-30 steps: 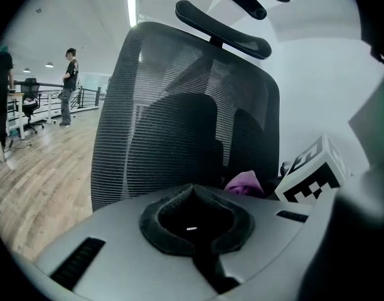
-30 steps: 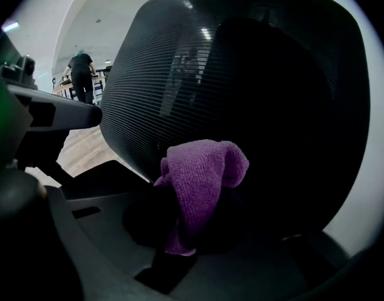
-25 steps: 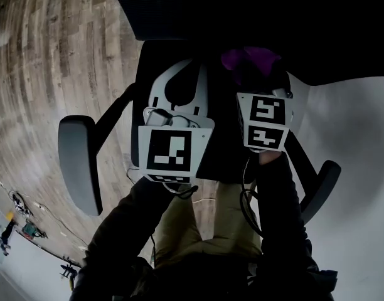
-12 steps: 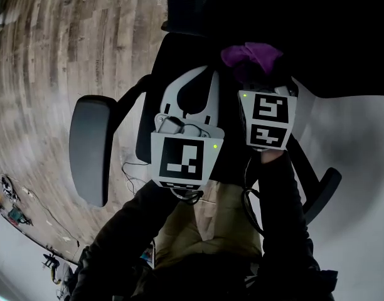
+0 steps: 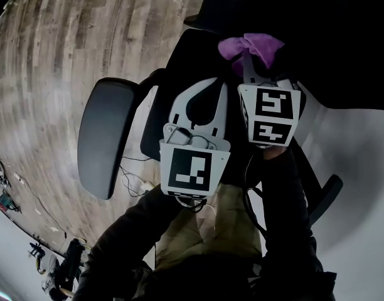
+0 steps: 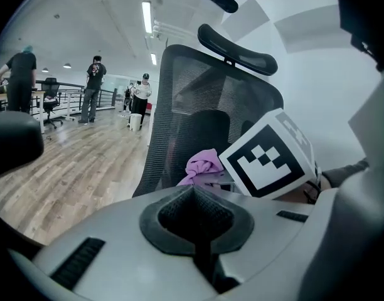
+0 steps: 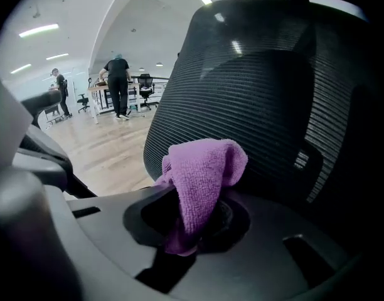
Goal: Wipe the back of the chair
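The right gripper (image 7: 191, 227), jaws clenched on the purple cloth (image 7: 201, 168), faces the mesh back (image 7: 273, 105) straight ahead. The left gripper (image 6: 195, 218) is closed and empty.

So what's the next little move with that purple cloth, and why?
Probably ease the right gripper forward until the purple cloth presses on the chair's mesh back, then start a stroke. That gripper is shut on the cloth, which sits right in front of the mesh; contact can't be confirmed. The left gripper is shut and empty.
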